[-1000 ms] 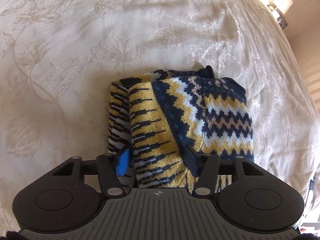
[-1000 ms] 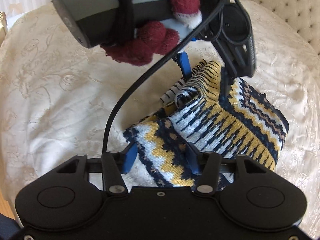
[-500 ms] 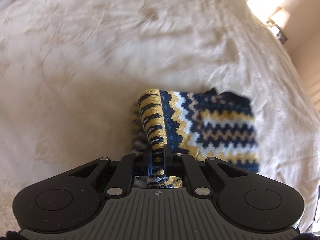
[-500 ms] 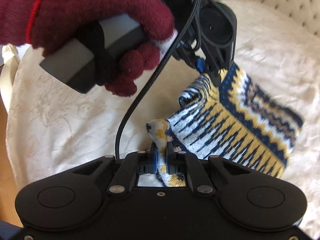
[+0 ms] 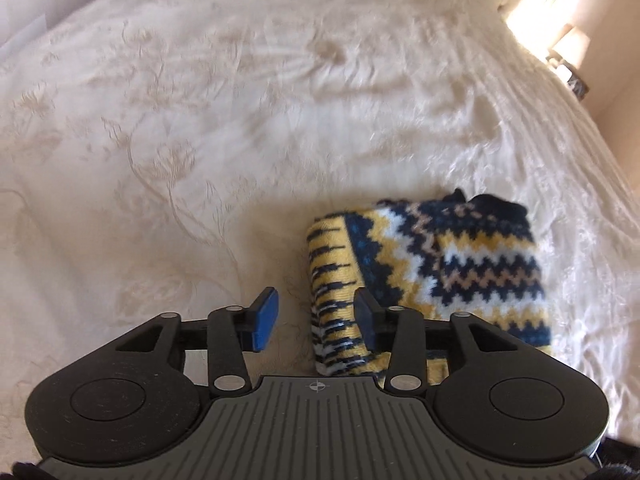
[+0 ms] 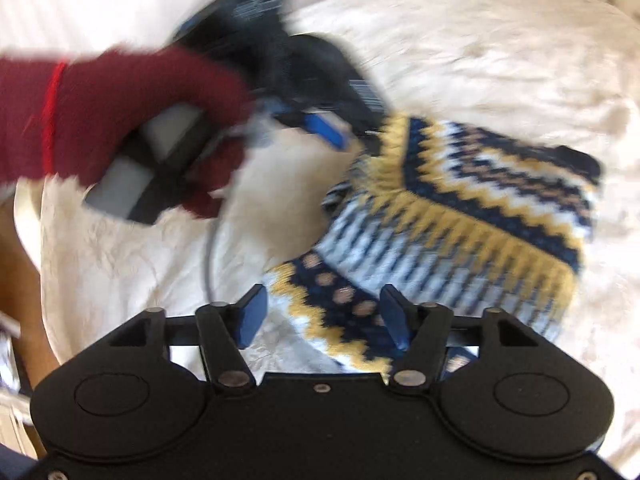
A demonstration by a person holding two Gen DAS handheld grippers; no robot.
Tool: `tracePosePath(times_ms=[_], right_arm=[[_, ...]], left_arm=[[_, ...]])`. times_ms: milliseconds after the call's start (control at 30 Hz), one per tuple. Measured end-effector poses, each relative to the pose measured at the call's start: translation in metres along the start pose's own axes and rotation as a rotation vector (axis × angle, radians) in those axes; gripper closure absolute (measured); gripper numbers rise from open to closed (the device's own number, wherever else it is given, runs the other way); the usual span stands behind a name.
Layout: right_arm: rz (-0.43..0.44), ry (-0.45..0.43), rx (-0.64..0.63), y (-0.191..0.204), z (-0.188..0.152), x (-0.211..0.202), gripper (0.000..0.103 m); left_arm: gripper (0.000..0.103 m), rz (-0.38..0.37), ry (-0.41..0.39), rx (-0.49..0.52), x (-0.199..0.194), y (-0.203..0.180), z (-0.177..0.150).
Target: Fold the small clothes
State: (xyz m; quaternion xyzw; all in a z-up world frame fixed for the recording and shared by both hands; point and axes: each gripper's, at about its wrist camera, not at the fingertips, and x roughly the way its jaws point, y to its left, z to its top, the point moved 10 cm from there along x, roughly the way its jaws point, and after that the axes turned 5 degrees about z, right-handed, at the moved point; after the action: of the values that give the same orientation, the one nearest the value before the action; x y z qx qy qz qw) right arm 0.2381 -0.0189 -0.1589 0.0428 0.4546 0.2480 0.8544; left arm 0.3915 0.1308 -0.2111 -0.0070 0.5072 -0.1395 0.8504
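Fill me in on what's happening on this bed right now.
A person is folding a small patterned knit sweater on a cream bedspread, with a two-finger gripper in each hand. The sweater lies folded into a compact bundle. The left gripper is open at the bundle's striped edge; the right gripper is open over the near corner. Neither grips the fabric. A maroon-gloved hand holds the left gripper's handle, blurred by motion.

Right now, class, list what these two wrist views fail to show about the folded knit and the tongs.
- Knit sweater: near edge hidden behind the left tongs, left wrist view.
- Its layers and underside: covered by the top fold, both views.
- Left tongs in the right wrist view: motion-blurred.
- Sweater's near corner: cut off behind the right tongs.
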Motion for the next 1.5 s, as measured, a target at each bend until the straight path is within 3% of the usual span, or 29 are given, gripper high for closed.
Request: tracePosePath(times_ms=[67,133,267,533,800,933,1067,1133,1200,1267,1500], right_arm=[[-0.019,-0.038,0.083,-0.020,0.005,-0.014,0.029],[-0.045,-0.071,0.156,-0.045,0.010,-0.024,0.028],[-0.096,-0.101,0.294,-0.095,0.018,-0.031,0.028],[-0.074,-0.118,0.529,-0.168,0.025,-0.017,0.027],[0.032,-0.036,0.616,-0.184,0.017,0.027,0.027],[0.088,-0.003,0.635,-0.182,0.008,0.043,0.027],[0.147,-0.025,0.705,-0.186,0.000,0.046,0.020],[0.176,-0.025,0.725,-0.186,-0.001,0.046,0.021],[0.205,-0.020,0.738,-0.184,-0.002,0.046,0.033],[0.198,-0.015,0.716,-0.183,0.000,0.041,0.048],[0.196,-0.014,0.711,-0.174,-0.001,0.014,0.056]], left_arm=[[0.048,-0.009,-0.013,0.016,-0.011,-0.003,-0.003],[0.045,-0.023,-0.012,0.025,-0.019,-0.007,-0.008],[0.044,-0.038,0.019,0.048,-0.022,-0.013,-0.030],[0.044,-0.083,0.135,-0.025,-0.010,-0.018,-0.076],[0.043,-0.148,0.230,-0.048,0.017,-0.036,-0.102],[0.031,-0.172,0.242,-0.053,0.031,-0.045,-0.105],[0.028,-0.218,0.261,-0.086,0.040,-0.050,-0.104],[0.031,-0.296,0.276,-0.136,0.041,-0.051,-0.102],[0.047,-0.406,0.319,-0.232,0.043,-0.052,-0.103],[0.059,-0.429,0.338,-0.256,0.043,-0.052,-0.104],[0.062,-0.501,0.317,-0.193,0.012,-0.077,-0.110]])
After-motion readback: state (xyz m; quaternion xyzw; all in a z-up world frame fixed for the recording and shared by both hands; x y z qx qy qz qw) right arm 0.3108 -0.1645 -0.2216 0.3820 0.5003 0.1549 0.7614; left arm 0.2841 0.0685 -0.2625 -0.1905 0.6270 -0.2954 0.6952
